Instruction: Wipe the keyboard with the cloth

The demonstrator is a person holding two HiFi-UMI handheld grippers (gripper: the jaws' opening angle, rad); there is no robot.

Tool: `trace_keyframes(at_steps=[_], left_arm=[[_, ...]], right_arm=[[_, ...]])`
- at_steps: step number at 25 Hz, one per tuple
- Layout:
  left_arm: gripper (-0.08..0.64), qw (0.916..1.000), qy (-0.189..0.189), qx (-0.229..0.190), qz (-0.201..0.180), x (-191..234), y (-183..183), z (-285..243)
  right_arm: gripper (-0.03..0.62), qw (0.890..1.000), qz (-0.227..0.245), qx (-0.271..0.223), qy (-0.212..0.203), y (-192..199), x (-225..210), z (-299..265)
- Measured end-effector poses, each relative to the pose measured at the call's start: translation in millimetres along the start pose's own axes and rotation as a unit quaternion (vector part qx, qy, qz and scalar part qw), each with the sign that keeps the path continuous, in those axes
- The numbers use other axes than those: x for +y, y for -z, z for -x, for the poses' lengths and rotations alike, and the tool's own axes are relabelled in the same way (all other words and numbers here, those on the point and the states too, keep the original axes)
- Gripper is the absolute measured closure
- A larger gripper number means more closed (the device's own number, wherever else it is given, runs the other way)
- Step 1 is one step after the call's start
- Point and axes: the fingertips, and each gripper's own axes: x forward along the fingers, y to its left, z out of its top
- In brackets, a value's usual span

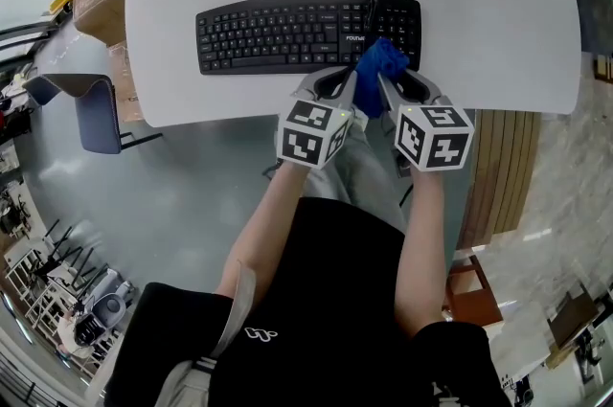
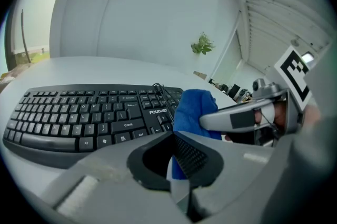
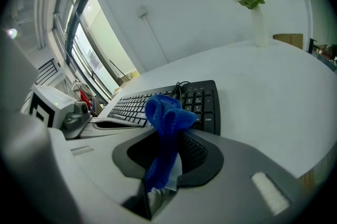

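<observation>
At the right end of the keyboard [image 1: 287,32], close to its near edge, the blue cloth [image 1: 381,70] sits bunched between the tips of the two grippers. The keyboard lies on the white tabletop [image 1: 479,12], its cable coiled on its top edge. The right gripper [image 1: 391,81] has its jaws closed firmly on the cloth, and a thick fold stands up in front of them. The left gripper [image 1: 347,81] has its jaws drawn in to a narrow slit with a sliver of blue in it, so it seems to pinch an edge of the same cloth, though that hold is less plain.

As for progress, the wipe itself looks barely started, if at all. The cloth is wadded up, not spread flat, and seems to sit over only the number-pad end. The long run of letter keys to the left lies uncovered, so nearly the whole keyboard seems left to do.
</observation>
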Motion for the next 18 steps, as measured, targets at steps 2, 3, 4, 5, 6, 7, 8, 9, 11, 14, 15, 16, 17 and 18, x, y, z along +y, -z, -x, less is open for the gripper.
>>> trace_keyframes(at_steps=[2,3,4,5,6,7,8,9,11,14,15,16,17,18], left_arm=[[0.561,1.0,0.0,-0.001,0.001,-2,-1,-3],[0.561,1.0,-0.001,-0.002,0.001,-3,-1,-4],[0.561,1.0,-0.001,-0.003,0.001,-5,-2,-5],[0.561,1.0,-0.002,-0.004,0.001,-6,-2,-6],[0.561,1.0,-0.003,-0.005,0.0,-7,-2,-6],[0.561,1.0,-0.005,-0.005,-0.002,-8,-2,-6],[0.561,1.0,-0.006,-0.005,-0.002,-9,-2,-5],[0.561,1.0,-0.006,-0.006,-0.002,-9,-2,-5],[0.561,0.9999,-0.007,-0.008,-0.001,-10,-4,-5],[0.561,0.9999,-0.006,-0.013,-0.002,-13,-8,-5],[0.561,0.9999,-0.006,-0.015,-0.003,-15,-9,-5],[0.561,0.9998,-0.007,-0.016,-0.005,-16,-9,-6],[0.561,0.9998,-0.008,-0.016,-0.007,-18,-9,-6],[0.561,0.9998,-0.008,-0.016,-0.008,-20,-9,-5]], right_arm=[[0.495,1.0,-0.002,0.001,0.004,1,-6,1],[0.495,1.0,-0.003,0.002,0.005,2,-10,2],[0.495,1.0,-0.005,0.002,0.007,2,-14,4],[0.495,1.0,-0.007,0.002,0.009,3,-19,5],[0.495,1.0,-0.009,0.002,0.01,3,-22,7],[0.495,1.0,-0.011,0.001,0.012,2,-26,8],[0.494,1.0,-0.012,0.001,0.013,2,-28,9],[0.494,1.0,-0.013,0.0,0.014,1,-30,10],[0.495,1.0,-0.012,-0.002,0.017,0,-34,13],[0.494,1.0,-0.012,-0.004,0.021,0,-38,16],[0.494,1.0,-0.012,-0.004,0.024,0,-40,18],[0.494,1.0,-0.013,-0.004,0.026,1,-43,19],[0.495,0.999,-0.015,-0.004,0.029,2,-46,21],[0.494,0.999,-0.016,-0.003,0.032,3,-49,23]])
